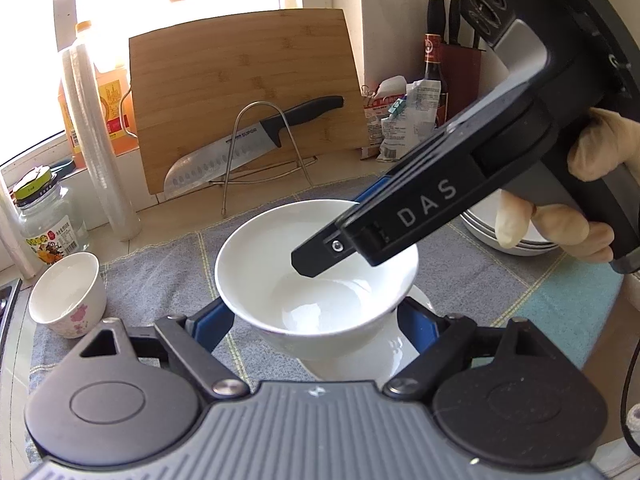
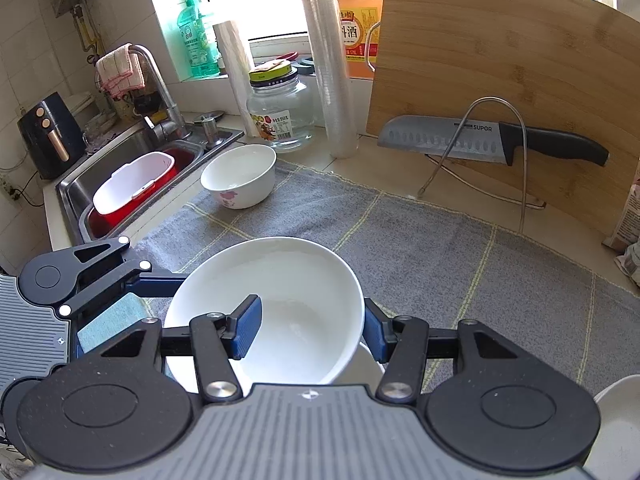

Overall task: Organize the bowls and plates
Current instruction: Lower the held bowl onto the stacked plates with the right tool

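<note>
A plain white bowl sits tilted on a second white dish over the grey cloth. My right gripper straddles the bowl's rim, one blue pad inside and the other outside, apparently closed on it; it also shows in the left wrist view. My left gripper is open, its blue pads either side of the bowl's lower part. A small white bowl with pink flowers stands at the cloth's left. A stack of white bowls sits at the right.
A bamboo cutting board and a knife on a wire rack stand at the back. A glass jar, plastic-wrap rolls and an oil bottle line the window sill. A sink with a red tub lies left.
</note>
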The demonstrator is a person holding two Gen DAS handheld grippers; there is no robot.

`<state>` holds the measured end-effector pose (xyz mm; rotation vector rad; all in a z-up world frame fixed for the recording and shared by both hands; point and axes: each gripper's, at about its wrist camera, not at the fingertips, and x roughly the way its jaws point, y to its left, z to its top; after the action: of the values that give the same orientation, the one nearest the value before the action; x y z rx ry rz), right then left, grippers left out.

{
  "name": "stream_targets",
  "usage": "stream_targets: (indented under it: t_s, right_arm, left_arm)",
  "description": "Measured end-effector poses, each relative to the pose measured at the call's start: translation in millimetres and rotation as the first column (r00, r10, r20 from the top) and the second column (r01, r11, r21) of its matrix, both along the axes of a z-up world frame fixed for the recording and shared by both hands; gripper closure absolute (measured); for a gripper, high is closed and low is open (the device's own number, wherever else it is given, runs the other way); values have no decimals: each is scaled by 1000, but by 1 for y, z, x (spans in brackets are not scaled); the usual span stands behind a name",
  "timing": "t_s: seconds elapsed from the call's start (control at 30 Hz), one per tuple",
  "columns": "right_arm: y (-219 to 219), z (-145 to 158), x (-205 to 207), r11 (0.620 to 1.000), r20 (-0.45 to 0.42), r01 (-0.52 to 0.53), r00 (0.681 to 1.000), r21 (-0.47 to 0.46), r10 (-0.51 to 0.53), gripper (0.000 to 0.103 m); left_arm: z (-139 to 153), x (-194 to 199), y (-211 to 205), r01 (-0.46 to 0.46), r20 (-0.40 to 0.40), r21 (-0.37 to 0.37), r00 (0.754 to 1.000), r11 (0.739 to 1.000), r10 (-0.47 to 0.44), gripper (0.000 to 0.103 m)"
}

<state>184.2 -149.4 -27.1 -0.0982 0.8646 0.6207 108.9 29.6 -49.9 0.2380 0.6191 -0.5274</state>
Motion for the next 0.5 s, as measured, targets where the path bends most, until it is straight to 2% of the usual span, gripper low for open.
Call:
stream_targets:
  t_s: [0.5]
  right_arm:
    - [-15,-6,-11,999,-14,42,999,-9,-42,44]
  left_arm:
    - [-6,-7,-13,46,-14,14,999,999,-45,15]
